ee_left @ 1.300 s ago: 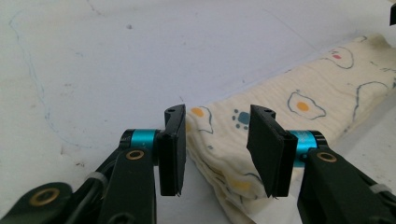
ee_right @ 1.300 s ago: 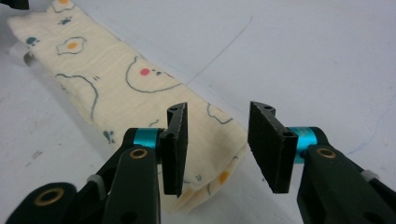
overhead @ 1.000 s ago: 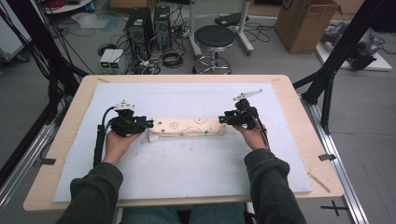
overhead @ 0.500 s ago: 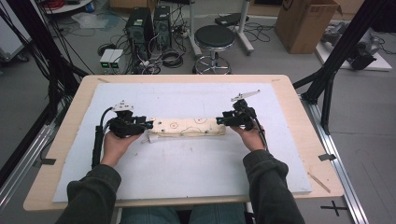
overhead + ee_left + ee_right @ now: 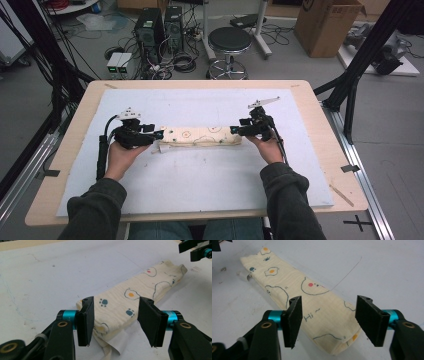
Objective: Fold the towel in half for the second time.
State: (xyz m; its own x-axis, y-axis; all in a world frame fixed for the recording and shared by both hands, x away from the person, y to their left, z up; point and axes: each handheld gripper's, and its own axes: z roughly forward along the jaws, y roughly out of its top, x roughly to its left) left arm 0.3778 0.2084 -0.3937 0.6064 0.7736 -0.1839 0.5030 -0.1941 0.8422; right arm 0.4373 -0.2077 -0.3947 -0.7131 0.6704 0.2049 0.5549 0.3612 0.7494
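Item: folded cloth (image 5: 200,136), cream with egg and paw prints, lying flat as a long strip mid-mat (image 5: 200,195) between both hands

Left gripper (image 5: 115,323): jaws apart, just opened, straddling the strip's near end without pressing (white label and hem poking out beneath)

Right gripper (image 5: 328,321): jaws apart, likewise just opened, spanning the opposite end, pads clear

Step, as judged: release after a fold. Handling note: draw both grippers straight back, level and together, so no pad snags the layers and springs the fold
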